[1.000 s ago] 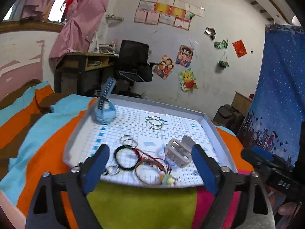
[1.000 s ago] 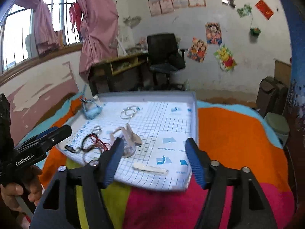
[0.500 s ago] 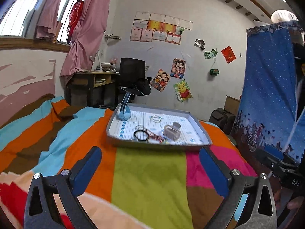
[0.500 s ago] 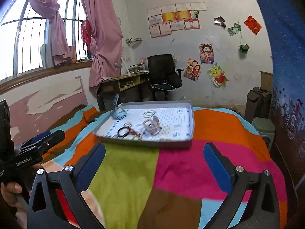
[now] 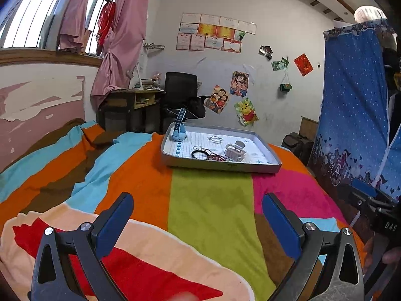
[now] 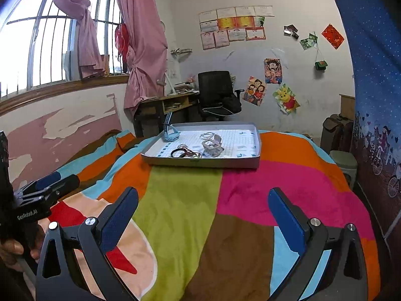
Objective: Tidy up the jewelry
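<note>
Both wide open, empty: left gripper (image 5: pixel 198 219), right gripper (image 6: pixel 203 213). Tray (image 6: pixel 205 161) well ahead. Probably approach level, pick black hair tie (image 6: pixel 177 153) singly, avoid tangled bracelets.

Both hand-held grippers, left gripper (image 5: pixel 198 215) and right gripper (image 6: pixel 203 210), are wide open, angled slightly down, holding nothing.

"GenRobot.AI" on left tool (image 6: pixel 40 195) body; "DAS" on right tool (image 5: pixel 376 200) body.
</note>
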